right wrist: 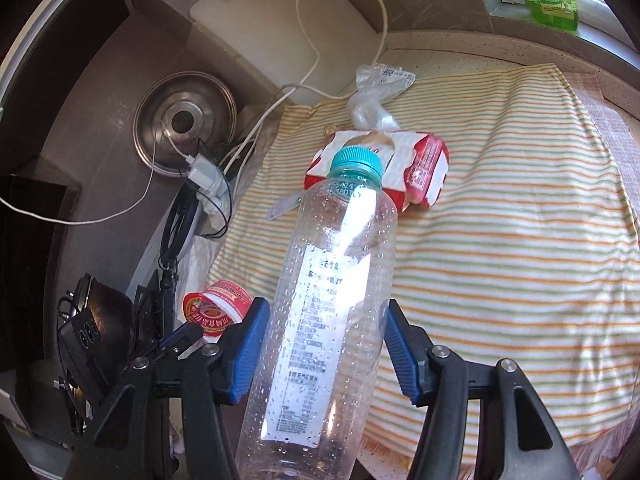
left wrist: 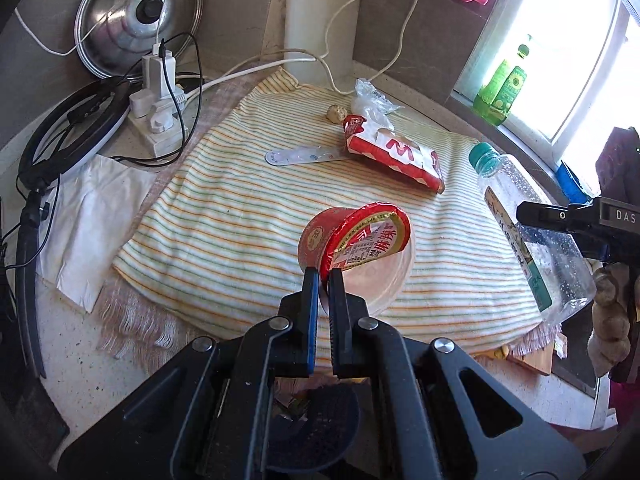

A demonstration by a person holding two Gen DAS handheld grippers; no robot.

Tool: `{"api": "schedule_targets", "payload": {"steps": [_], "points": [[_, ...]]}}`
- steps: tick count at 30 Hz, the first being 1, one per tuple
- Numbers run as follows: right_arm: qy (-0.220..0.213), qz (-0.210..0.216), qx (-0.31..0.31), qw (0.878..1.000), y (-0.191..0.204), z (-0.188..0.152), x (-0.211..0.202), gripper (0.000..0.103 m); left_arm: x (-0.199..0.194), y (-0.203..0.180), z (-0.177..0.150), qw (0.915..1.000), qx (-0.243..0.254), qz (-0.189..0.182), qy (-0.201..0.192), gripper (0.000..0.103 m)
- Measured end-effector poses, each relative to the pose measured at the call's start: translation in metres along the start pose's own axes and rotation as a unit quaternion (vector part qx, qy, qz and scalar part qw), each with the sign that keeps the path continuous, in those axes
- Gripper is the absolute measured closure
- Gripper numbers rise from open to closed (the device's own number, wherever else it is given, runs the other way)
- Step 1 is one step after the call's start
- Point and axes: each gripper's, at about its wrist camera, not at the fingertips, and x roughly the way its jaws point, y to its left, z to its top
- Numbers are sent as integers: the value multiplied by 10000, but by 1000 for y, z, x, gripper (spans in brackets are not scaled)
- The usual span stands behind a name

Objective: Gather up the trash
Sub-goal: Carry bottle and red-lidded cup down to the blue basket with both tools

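Left gripper [left wrist: 325,276] pinches the sauce cup [left wrist: 352,246] rim above the striped cloth [left wrist: 224,216]; right gripper [right wrist: 322,334] seemingly clamps the water bottle [right wrist: 332,280], both lifted for binning.

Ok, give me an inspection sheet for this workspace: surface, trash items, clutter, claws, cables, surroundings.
Surface: striped cloth spread over a speckled counter.
Job's things: red cup with peeled foil lid; clear bottle with teal cap; red-and-white carton, crumpled plastic bag and flat plastic wrapper lying on the cloth.
Clutter: pot lid, ring light, white paper.
Claws: left claw shut on the red cup's rim; right claw shut on the clear bottle.
Cables: white and black leads at the power strip.
Surroundings: window with green bottle on the sill.
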Motion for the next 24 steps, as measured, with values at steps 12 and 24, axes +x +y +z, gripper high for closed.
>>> {"api": "schedule_targets", "payload": {"steps": [12,24], "points": [[350,105,-246,9990,47,-79,11,44,-26,23,-48,9998,-26,-128,175,101],[868,14,-515,9949,74,-148,40,44,-31,41,-94,9984,-75,-198,516,101]]}}
